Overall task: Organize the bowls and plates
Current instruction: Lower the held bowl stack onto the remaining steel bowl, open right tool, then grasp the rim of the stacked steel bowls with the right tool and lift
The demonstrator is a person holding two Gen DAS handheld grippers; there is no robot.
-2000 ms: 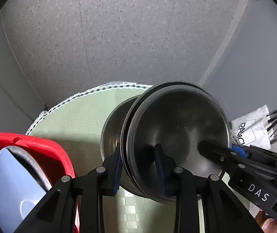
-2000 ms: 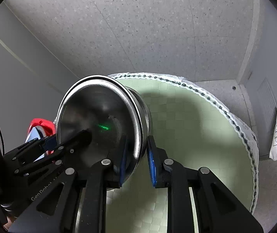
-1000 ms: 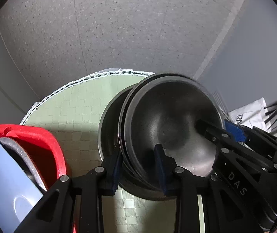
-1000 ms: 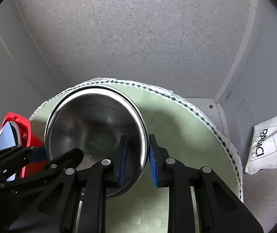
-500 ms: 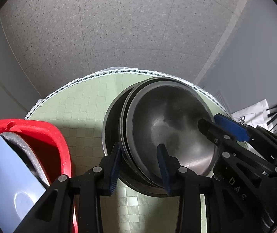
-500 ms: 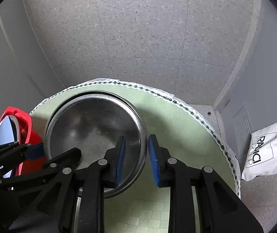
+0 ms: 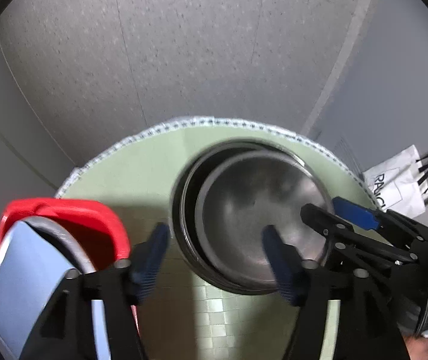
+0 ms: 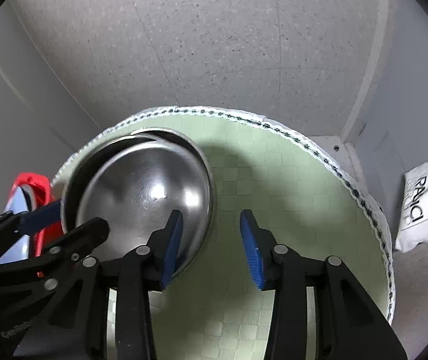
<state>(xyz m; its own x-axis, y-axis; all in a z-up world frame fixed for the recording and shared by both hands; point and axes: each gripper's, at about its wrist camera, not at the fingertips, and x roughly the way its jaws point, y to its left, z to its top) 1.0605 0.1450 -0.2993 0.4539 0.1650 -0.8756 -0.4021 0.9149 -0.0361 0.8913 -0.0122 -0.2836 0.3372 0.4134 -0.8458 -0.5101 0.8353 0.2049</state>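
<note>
Left wrist view: left gripper is spread wide, nothing pinched, straddling the near rim of the steel bowl. That bowl sits nested, slightly off-center, in a bigger bowl on the green mat. Right gripper is also spread and empty, one pad over the bowl's right edge, the other over bare mat. My guess: thin stainless, light, stiff, pretty slick, so pinch the rim wall, not the curved belly. Red rack with a pale blue plate sits further left.
</note>
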